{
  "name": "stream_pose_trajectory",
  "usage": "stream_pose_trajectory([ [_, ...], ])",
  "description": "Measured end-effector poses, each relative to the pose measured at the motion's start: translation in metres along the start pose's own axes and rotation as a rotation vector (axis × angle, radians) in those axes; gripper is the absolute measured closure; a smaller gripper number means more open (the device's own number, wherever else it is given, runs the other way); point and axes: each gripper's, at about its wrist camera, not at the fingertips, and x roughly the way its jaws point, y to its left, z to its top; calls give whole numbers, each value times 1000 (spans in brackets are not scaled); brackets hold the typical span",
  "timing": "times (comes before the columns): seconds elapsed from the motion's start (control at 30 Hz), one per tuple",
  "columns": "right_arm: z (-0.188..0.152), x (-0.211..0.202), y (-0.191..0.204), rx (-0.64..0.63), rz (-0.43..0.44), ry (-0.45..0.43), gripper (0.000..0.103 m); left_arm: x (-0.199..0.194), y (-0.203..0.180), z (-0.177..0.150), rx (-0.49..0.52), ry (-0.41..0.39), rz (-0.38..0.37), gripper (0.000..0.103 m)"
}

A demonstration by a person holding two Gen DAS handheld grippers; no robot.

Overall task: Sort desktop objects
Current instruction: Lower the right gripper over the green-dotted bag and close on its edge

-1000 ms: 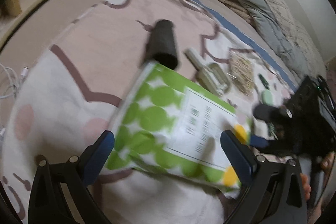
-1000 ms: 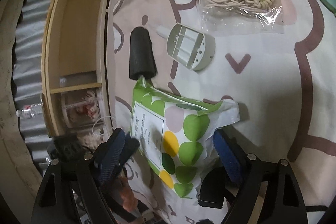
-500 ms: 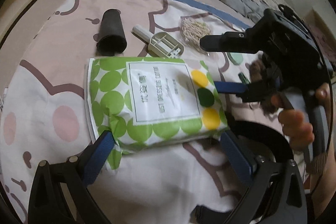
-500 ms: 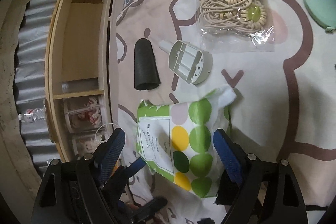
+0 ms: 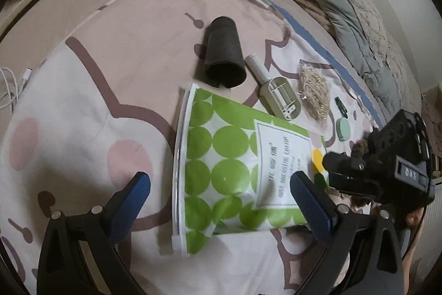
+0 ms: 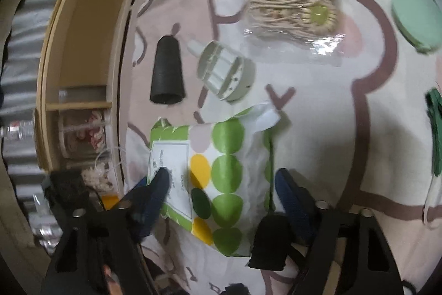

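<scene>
Green-dotted pouch (image 5: 234, 170) lies flat at centre frame on a pink-and-white cartoon-print cloth (image 5: 83, 107). Right gripper (image 6: 221, 184) straddles its end; jaws have just been narrowing, pouch between them, whether the pads press on it I cannot tell. Left gripper (image 5: 221, 192) spread wide over the pouch, gripping nothing. Beyond, upper centre: black cone (image 5: 225, 57), pale plastic holder (image 5: 281, 98), bagged cord (image 5: 315, 90). Grey quilt (image 5: 345, 4) upper right; wooden shelf (image 6: 83, 46) at left of the right wrist view.

One spotted packet (image 5: 234, 173), one black cup (image 5: 224, 53), one scoop (image 5: 280, 97), one cord bundle (image 5: 315, 90), one green disc (image 6: 417, 17)
</scene>
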Motion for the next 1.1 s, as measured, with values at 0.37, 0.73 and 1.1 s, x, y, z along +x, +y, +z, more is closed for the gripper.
stream_pose_trajectory([
  [0.37,-6,16,9,-53,-87,31,33,21,-1,-7,-43,92,-91,18],
  [0.73,-20,6,45,-220,-170,-45,38,-12,-30,-7,92,-44,-52,18],
  [1.1,-33,-35,87,-305,-107,-162,44,-69,-49,-11,144,-203,-76,21],
])
